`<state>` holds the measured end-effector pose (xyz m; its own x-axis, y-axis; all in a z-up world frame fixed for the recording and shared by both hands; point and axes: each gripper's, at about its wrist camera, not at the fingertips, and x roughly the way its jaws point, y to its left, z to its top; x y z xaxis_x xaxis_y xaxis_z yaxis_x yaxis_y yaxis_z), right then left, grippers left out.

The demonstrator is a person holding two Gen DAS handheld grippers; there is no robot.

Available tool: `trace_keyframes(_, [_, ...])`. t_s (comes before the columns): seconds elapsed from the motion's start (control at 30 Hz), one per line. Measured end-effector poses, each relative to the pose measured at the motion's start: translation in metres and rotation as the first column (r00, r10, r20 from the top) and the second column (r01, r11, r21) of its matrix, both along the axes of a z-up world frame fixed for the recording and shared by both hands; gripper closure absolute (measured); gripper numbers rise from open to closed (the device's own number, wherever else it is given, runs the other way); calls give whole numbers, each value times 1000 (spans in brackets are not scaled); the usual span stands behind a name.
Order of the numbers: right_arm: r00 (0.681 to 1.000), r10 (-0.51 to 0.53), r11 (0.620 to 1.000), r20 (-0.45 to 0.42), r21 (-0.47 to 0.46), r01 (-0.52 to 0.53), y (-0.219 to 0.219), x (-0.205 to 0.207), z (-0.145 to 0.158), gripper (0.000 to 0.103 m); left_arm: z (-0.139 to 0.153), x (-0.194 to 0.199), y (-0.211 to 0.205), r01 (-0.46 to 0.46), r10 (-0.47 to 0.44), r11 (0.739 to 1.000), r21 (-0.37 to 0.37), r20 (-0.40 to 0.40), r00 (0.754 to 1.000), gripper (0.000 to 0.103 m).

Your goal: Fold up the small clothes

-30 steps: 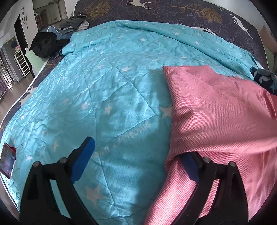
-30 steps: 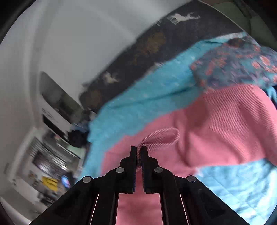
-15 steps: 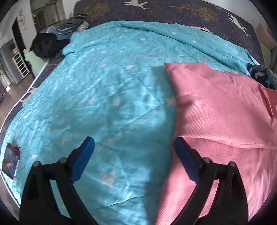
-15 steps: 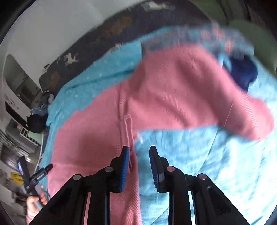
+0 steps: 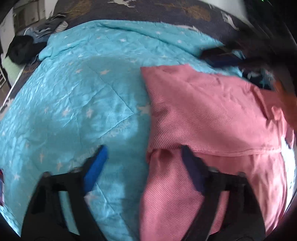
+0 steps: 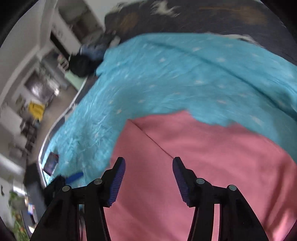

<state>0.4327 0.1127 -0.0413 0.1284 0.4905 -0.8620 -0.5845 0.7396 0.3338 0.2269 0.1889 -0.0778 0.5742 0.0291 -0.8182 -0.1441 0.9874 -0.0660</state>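
Both grippers stand wide open over a bed, and neither has hold of anything. Nearest in the left wrist view, the left gripper (image 5: pixel 143 159) straddles the left border of the pink garment (image 5: pixel 213 118): its left finger is over bare quilt, its right finger over the pink cloth close to a hemmed fold line, though whether it touches the fabric cannot be told through the blur. In the right wrist view the right gripper (image 6: pixel 148 166) hovers with both fingers spread above the pink garment (image 6: pixel 204 166), a diagonal seam or crease running between them.

That garment lies spread on the right part of a turquoise star-print quilt (image 5: pixel 74 103). It looks like a thin ribbed or waffle knit: light, limp and soft, likely to sag and drag on the quilt instead of holding an edge. A pinch at a hem, corner or the doubled fold line should probably grip best, since single-layer cloth could slip or bunch.

Farther off, a dark deer-print blanket (image 5: pixel 167 11) crosses the far side, with a black bundle (image 5: pixel 20 48) at the far left.
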Motion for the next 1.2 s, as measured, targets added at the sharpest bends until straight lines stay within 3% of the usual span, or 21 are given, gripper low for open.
trace_keyframes(0.03, [1000,16,1000,-19,9,-16,18,4,-7,49,-3,4,2,7,-7,1000,-10,-20,1000,54])
trace_keyframes(0.07, [999,30,999,-36,21,-29,20,1,-13,49,-7,6,6,19,-21,998,-51,-41,999,60])
trace_keyframes(0.17, [999,34,999,-41,-11,-34,49,5,-35,47,-5,4,11,34,-37,994,-105,-23,999,71])
trace_keyframes(0.3, [997,14,999,-73,-47,-18,49,7,-59,47,-6,-6,6,52,-52,996,-76,-6,999,88])
trace_keyframes(0.33, [997,27,999,-74,-45,-31,52,6,-63,63,-7,-9,6,47,-47,996,-72,-2,999,89])
trace_keyframes(0.37, [998,40,997,-51,-62,-44,59,4,-66,98,-8,-12,6,40,-39,996,-79,7,999,89])
trace_keyframes(0.43, [1000,-16,998,-13,-59,16,61,6,-63,102,-10,-15,9,25,-24,995,-98,18,1000,89])
trace_keyframes(0.53, [980,-197,980,14,-16,197,48,27,-57,103,-10,-16,7,10,-9,997,-83,18,1000,87])
trace_keyframes(0.6, [982,-186,982,-22,-21,185,48,35,-60,101,-8,-17,5,11,-10,998,-65,18,1000,87])
trace_keyframes(0.7, [994,-32,999,-108,-5,32,57,28,-63,87,-8,-17,4,9,-7,998,-59,22,1000,84])
trace_keyframes(0.73, [997,8,999,-75,-34,-10,60,22,-59,64,-8,-18,5,-3,5,998,-64,24,1000,79])
trace_keyframes(0.77, [999,25,998,-45,-58,-27,63,19,-57,29,-8,-18,6,-14,16,998,-69,26,1000,72])
trace_keyframes(0.8, [999,43,997,-13,-70,-44,65,15,-54,18,-7,-18,6,-21,23,997,-74,29,999,66])
trace_keyframes(0.83, [998,65,995,-1,-74,-65,68,12,-54,17,-6,-18,7,-23,25,997,-80,33,999,55])
trace_keyframes(0.87, [997,81,993,-2,-83,-80,71,10,-55,31,-5,-17,7,-23,26,996,-87,37,999,53])
trace_keyframes(0.9, [996,93,991,1,-98,-92,74,7,-58,53,-5,-15,7,-23,26,995,-92,39,999,53])
trace_keyframes(0.93, [995,95,984,12,-154,-92,80,4,-63,98,-5,-13,6,-17,20,996,-90,34,999,53])
trace_keyframes(0.97, [996,83,981,42,-179,-75,83,2,-66,101,-6,-10,4,-8,9,997,-73,22,1000,67])
trace_keyframes(1.0, [993,76,981,91,-187,-58,86,0,-65,101,-9,-7,1,1,-1,999,-33,3,1000,73])
trace_keyframes(1.07, [986,10,982,167,-186,22,83,8,-63,102,-9,-9,-2,8,-8,1000,11,3,1000,74])
trace_keyframes(1.2, [989,-131,988,63,-78,136,57,33,-68,100,-7,-21,3,-10,10,1000,20,7,1000,74])
